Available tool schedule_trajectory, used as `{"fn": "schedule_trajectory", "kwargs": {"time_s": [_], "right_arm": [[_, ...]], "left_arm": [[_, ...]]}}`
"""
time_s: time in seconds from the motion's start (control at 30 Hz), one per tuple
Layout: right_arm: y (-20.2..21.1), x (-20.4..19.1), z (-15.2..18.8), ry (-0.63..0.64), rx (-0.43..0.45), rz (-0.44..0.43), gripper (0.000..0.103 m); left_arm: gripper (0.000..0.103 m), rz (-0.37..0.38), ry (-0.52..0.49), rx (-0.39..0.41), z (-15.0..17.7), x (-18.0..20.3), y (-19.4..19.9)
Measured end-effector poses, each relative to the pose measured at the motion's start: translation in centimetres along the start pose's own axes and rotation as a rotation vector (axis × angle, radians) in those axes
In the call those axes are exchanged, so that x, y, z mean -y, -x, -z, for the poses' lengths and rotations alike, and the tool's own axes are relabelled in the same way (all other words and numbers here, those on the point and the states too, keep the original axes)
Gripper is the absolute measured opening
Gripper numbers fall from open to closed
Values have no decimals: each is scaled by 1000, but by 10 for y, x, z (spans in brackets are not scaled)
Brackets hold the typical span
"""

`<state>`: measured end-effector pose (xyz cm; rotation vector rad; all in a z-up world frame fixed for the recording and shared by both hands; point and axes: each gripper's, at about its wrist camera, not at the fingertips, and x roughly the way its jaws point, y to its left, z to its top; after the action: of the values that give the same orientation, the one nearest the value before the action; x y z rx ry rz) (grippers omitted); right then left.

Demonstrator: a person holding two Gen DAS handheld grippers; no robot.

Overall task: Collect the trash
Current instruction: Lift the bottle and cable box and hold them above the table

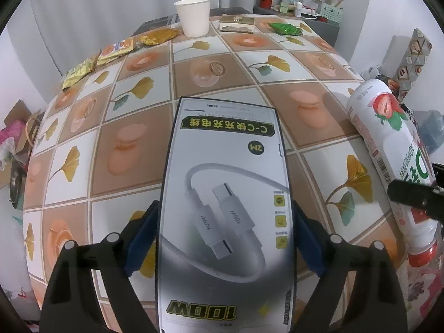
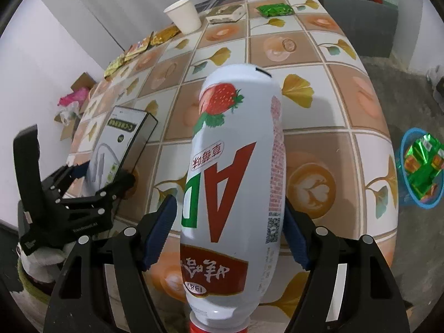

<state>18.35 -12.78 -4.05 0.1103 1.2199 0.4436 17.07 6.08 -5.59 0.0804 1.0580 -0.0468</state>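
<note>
A white cable box (image 1: 224, 194) with a charging cable printed on it sits between the blue pads of my left gripper (image 1: 225, 230), which is shut on its long edges. In the right wrist view the same box (image 2: 119, 141) is tilted, with its near end raised off the table. My right gripper (image 2: 230, 233) is shut on a white strawberry drink bottle (image 2: 236, 166), cap towards the camera and base pointing at the table. That bottle (image 1: 388, 138) also shows at the right edge of the left wrist view. Paper cup (image 1: 193, 16), green wrapper (image 1: 285, 29) and yellow wrappers (image 1: 158, 36) lie at the far end.
The table (image 1: 227, 47) has a tiled ginkgo-leaf cloth. A flat gold-topped box (image 1: 237, 23) lies by the cup. On the floor to the right stands a blue basket (image 2: 408, 180) holding green wrappers. Cardboard and bags (image 2: 75, 102) sit on the floor at the left. A cluttered shelf (image 1: 302, 8) stands behind.
</note>
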Motion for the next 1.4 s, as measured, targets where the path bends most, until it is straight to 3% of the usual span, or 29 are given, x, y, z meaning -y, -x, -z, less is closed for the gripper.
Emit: {"fn": "schedule_trajectory", "kwargs": {"time_s": [0.43,0.6,1.4], "right_arm": [[-2,-6,1,40,15,54,70],[-2,-5,2,43,25,77,61],[10,-2,6,31,59,51,60]], "left_arm": [[85,-13,-14,8,1,2,2],[84,-19,-16,13,1,3,3],[83,-47,-23,51,4,4,14]]}}
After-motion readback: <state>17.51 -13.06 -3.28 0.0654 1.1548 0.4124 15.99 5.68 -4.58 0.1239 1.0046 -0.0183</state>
